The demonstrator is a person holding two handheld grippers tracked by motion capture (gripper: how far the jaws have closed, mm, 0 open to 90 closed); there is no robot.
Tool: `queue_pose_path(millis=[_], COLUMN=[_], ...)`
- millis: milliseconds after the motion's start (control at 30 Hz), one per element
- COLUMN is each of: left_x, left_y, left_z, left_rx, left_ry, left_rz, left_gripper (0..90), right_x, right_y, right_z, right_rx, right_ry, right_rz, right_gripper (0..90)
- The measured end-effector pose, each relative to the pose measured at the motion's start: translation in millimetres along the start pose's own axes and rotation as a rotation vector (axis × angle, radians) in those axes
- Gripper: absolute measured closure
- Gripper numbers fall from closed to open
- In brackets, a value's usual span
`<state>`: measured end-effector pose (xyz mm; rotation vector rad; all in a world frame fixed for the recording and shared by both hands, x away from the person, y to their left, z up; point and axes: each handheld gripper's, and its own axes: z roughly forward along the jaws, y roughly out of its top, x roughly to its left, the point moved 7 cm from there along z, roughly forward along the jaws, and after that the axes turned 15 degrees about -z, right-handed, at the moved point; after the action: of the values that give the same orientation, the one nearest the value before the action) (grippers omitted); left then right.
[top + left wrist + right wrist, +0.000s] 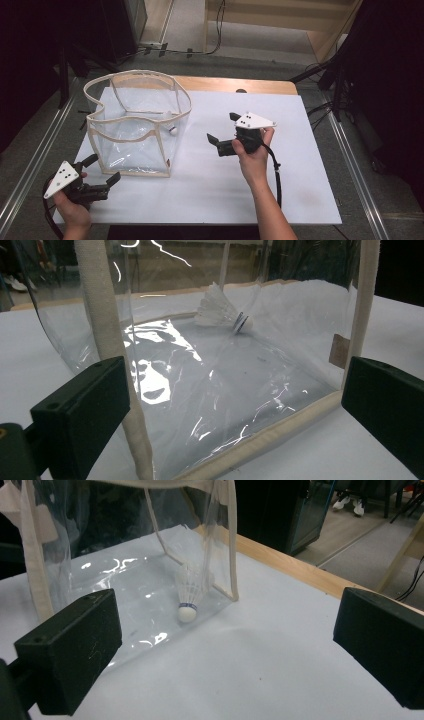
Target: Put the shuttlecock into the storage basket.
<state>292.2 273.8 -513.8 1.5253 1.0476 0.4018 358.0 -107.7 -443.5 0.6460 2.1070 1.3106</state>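
A clear plastic bag [135, 125] with cream fabric trim stands open-topped on the left of the white table [200, 190]. A white shuttlecock [172, 130] lies inside it on the floor, against the right wall [222, 314] [190, 592]. My left gripper [102, 172] is open at the bag's near left corner, its jaws spread just in front of the bag's trim [107, 315]. My right gripper [222, 129] is open too, held above the table to the right of the bag and pointing left at it, nothing between its jaws.
The white table has a wooden strip [235, 84] along its far edge. Metal rails [350, 160] run along both sides. Cables [210, 47] lie on the floor beyond, and dark stands [330, 70] are at the right.
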Motion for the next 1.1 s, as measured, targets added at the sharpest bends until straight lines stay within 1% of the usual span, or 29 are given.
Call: queue_pose_path(millis=[333,433,467,500,567,700,800,933,1033,1067,1100], left_x=[0.0,-0.1,-0.1,0.0,-0.3,-0.1,-0.1,-0.4,-0.4,-0.4,-0.4], left_y=[0.1,0.0,0.0,0.0,0.0,0.0,0.0,-0.1,-0.1,-0.1,-0.1], left_z=[-0.1,-0.2,-0.2,-0.3,-0.2,-0.3,-0.1,-0.3,-0.3,-0.3,-0.4], left_rx=[-0.001,0.000,0.000,0.001,-0.001,0.000,0.001,-0.001,0.000,0.000,-0.001], left_ry=[0.000,0.002,0.002,0.002,0.002,0.004,0.005,0.003,0.003,0.003,0.003], left_rz=[-0.001,0.000,0.000,0.003,0.000,0.003,0.005,0.004,0.005,0.005,0.005], left_gripper=[0.0,0.0,0.0,0.0,0.0,0.0,0.0,0.0,0.0,0.0,0.0], right_x=[-0.6,-0.7,-0.7,-0.8,-1.4,-2.8,-2.7,-3.5,-5.6,-6.8,-6.6], right_y=[-27.8,-36.9,-36.9,-43.0,-48.3,-54.8,-58.4,-63.9,-72.0,-73.9,-75.6], right_z=[-12.3,-15.9,-15.9,-18.2,-20.7,-27.9,-32.2,-35.8,-41.3,-42.6,-44.3], right_rx=[0.009,0.017,0.017,0.028,0.032,0.023,0.016,0.026,0.031,0.029,0.028], right_ry=[-0.002,-0.005,-0.005,-0.009,-0.013,-0.022,-0.019,-0.023,-0.033,-0.036,-0.034], right_rz=[0.014,0.022,0.022,0.021,0.028,0.023,0.015,0.011,0.026,0.022,0.033], right_gripper=[0.0,0.0,0.0,0.0,0.0,0.0,0.0,0.0,0.0,0.0,0.0])
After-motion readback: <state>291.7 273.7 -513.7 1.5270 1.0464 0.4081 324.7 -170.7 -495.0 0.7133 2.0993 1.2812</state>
